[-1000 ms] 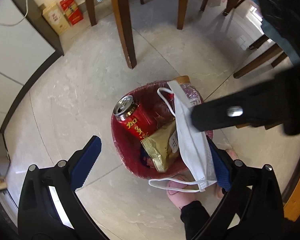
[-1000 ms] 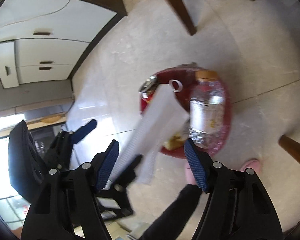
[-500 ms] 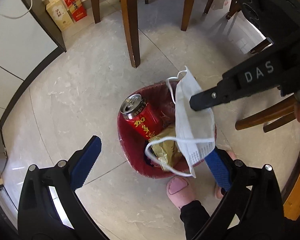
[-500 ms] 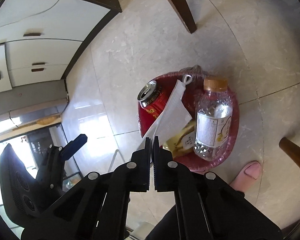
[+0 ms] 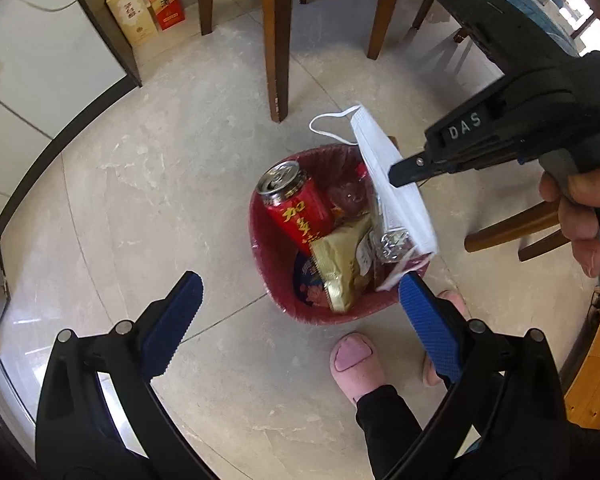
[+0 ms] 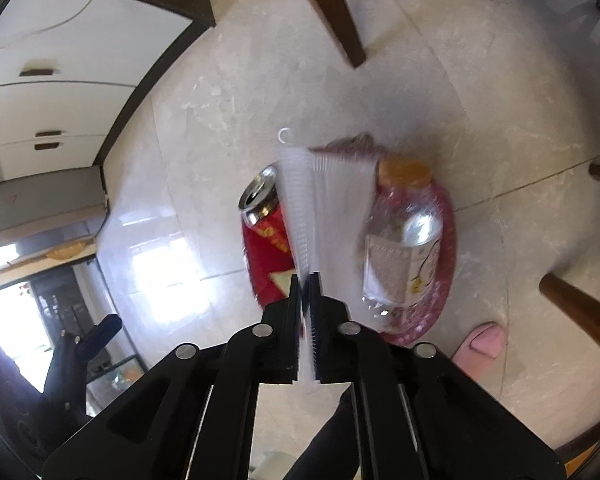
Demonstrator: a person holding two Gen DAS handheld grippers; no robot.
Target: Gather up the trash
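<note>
White pleated face mask [image 5: 392, 196] hangs at frame centre over the red plastic bin [image 5: 260, 256], pinched by my right tongs [image 6: 307, 280]. Light and floppy, best gripped mid-fabric. My left tongs [image 5: 300, 304] sit spread, empty.

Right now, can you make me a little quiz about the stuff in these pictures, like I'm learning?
1. True or false: the right gripper is shut on the white face mask.
2. Which item stands in the red trash bin? A) red drink can B) glass jar C) shoe
3. Fill in: the left gripper is ____ and holds nothing.

Key: 1 true; 2 A; 3 open. Also in the bin: a clear plastic bottle and a gold snack wrapper.
</note>
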